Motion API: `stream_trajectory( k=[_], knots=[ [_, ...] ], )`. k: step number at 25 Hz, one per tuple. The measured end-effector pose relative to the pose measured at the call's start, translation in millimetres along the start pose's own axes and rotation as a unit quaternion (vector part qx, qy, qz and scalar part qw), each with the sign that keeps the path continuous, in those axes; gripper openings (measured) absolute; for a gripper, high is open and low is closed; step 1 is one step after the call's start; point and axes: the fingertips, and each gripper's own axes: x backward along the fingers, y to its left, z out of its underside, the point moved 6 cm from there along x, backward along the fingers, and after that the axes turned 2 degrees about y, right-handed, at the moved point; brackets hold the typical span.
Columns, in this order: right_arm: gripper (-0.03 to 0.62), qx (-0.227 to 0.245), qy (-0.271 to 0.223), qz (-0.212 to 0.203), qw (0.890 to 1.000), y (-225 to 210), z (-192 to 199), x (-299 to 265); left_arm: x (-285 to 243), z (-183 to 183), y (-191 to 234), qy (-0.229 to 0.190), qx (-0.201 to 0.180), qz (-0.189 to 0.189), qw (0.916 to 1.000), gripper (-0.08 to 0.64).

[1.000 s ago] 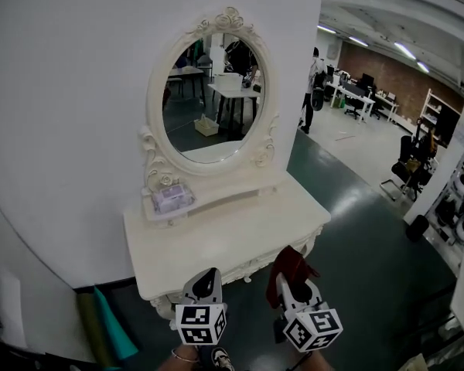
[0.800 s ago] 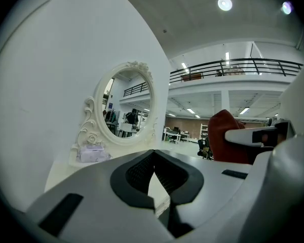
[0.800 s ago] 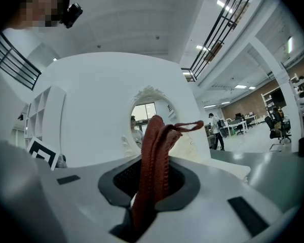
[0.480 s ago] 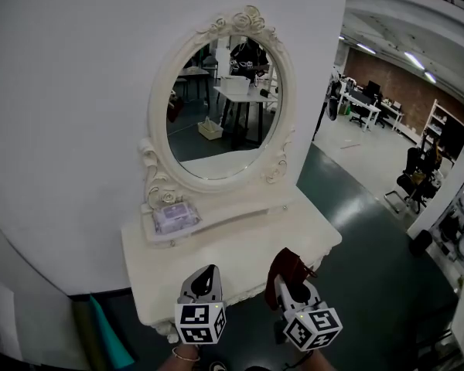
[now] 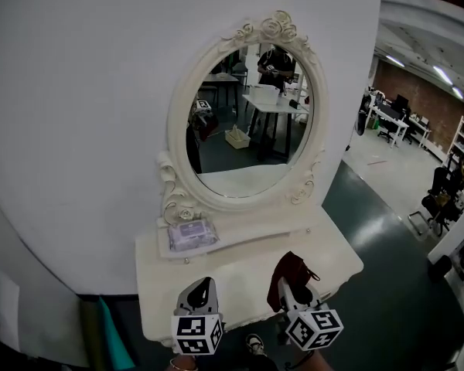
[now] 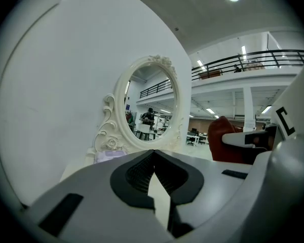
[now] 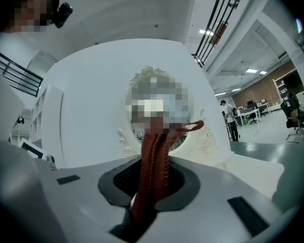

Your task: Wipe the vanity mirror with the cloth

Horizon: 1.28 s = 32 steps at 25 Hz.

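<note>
two-jaw left gripper [image 5: 204, 286] hangs over the front edge of a cream vanity [image 5: 247, 260], jaws pressed together on nothing. just beside it, the right gripper [image 5: 292, 287] pinches a dark red cloth [image 5: 289, 269], which stands bunched above its jaws. the cloth is well apart from the oval mirror [image 5: 251, 118] at the vanity's back. a pack [image 5: 192, 234] lies under the mirror.

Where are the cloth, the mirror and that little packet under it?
cloth [image 5: 288, 270]: head view, bunched red middle.
mirror [image 5: 251, 126]: head view, middle of the glass.
packet [image 5: 192, 234]: head view, top face.
</note>
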Motion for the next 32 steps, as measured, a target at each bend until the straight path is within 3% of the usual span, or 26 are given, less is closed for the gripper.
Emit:
stream_trajectory(
  k=[7, 13, 23, 32],
  knots=[
    [0.067, -0.003, 0.021, -0.089, 0.996, -39, -29, -111, -61, -33, 17, -0.017, 0.001, -0.094, 0.9954, 0.009],
    [0.067, 0.020, 0.036, -0.139, 0.989, -69, -64, -184, -115, -56, 12, -0.021, 0.010, -0.139, 0.9900, 0.009],
    [0.067, 0.041, 0.035, -0.149, 0.987, -78, -95, -237, -160, -88, 7, -0.027, -0.022, -0.142, 0.9892, 0.009],
    [0.067, 0.125, -0.022, -0.162, 0.979, -54, -195, -265, -195, -188, 16, -0.063, -0.057, -0.138, 0.9868, 0.009]
  ],
)
